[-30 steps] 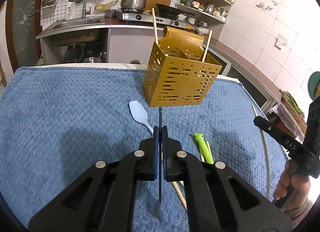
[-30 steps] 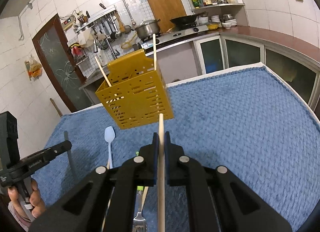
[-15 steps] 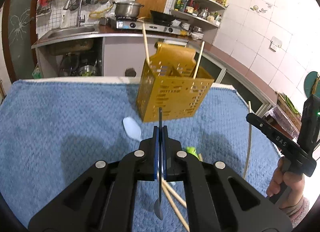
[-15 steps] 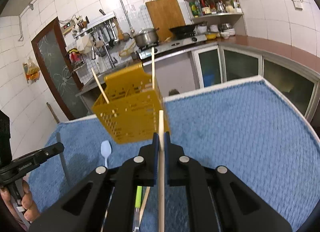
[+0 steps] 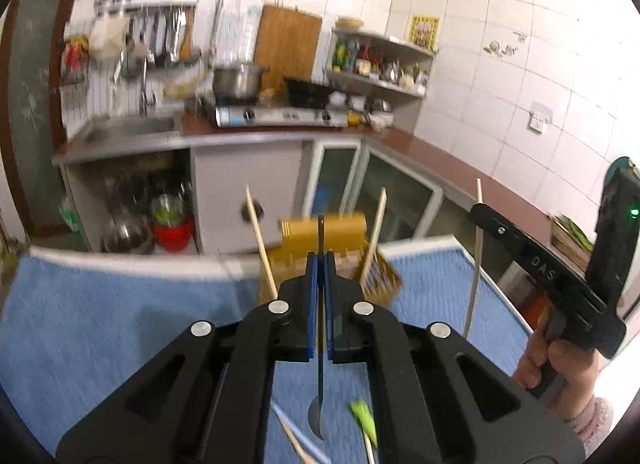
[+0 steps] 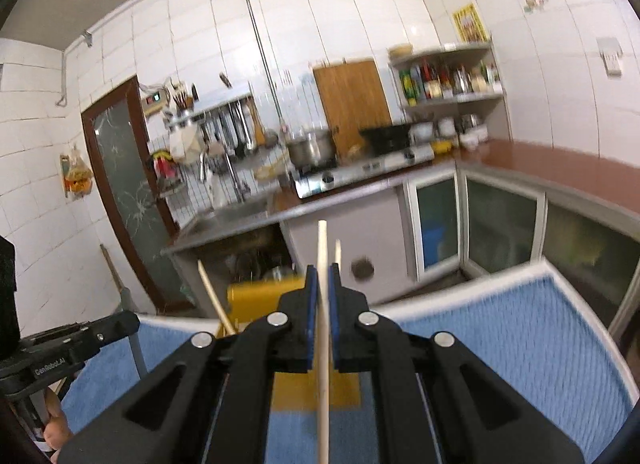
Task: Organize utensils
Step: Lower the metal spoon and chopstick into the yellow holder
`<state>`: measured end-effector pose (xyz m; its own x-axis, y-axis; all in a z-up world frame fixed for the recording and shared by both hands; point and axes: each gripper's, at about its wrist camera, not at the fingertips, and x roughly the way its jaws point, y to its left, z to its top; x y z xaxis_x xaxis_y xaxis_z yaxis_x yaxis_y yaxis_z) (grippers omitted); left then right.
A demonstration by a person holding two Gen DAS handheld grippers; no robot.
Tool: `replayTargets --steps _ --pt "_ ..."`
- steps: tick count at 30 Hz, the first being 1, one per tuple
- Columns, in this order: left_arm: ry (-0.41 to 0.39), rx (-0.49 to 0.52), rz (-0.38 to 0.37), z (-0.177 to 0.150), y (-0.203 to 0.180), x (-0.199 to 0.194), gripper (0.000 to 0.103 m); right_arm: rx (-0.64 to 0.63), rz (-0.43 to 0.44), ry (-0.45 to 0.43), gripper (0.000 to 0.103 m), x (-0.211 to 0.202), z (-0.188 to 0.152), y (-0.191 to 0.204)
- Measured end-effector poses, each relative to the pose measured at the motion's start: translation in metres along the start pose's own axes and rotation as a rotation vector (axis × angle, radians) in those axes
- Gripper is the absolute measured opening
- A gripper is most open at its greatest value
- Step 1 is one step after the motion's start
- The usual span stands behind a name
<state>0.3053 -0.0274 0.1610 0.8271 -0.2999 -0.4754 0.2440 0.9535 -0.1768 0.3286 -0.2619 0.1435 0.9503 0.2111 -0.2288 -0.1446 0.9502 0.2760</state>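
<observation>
Left view: the left gripper [image 5: 320,264] is clamped on a dark utensil [image 5: 320,384], held upright; the yellow holder [image 5: 326,252] stands just ahead and below.

Right view: the right gripper [image 6: 323,276] pinches a chopstick [image 6: 323,344], also upright; the holder [image 6: 260,298] lies ahead, slightly left.

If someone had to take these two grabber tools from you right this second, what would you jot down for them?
Left gripper: shut on a thin dark utensil, curved end hanging below the jaws.
Right gripper: shut on a wooden chopstick, held upright.
Yellow utensil holder: on the blue mat, ahead of both grippers, two chopsticks already standing in it.
Left to do: drop both held pieces into the holder, then collect the green-handled utensil and loose sticks lying on the mat below the left gripper.
</observation>
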Motion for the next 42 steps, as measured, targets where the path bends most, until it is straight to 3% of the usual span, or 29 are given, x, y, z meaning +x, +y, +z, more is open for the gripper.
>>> replayTargets --steps 9,19,27,31,42 --pt "-0.126 0.048 0.082 0.055 -0.014 0.039 0.002 -0.047 0.002 -0.206 0.006 0.021 0.051 0.015" --pt "-0.219 0.083 0.168 0.056 -0.009 0.087 0.002 -0.058 0.04 -0.341 0.006 0.054 0.04 0.02" --pt "-0.287 0.054 0.145 0.02 0.014 0.104 0.002 -0.087 0.079 -0.348 0.006 0.07 0.002 0.017" --pt "-0.27 0.045 0.112 0.008 0.017 0.108 0.002 -0.114 0.068 -0.323 0.006 0.073 -0.013 0.016" --pt "-0.188 0.08 0.163 -0.026 0.019 0.111 0.002 -0.134 0.048 -0.206 0.006 0.078 -0.058 0.004"
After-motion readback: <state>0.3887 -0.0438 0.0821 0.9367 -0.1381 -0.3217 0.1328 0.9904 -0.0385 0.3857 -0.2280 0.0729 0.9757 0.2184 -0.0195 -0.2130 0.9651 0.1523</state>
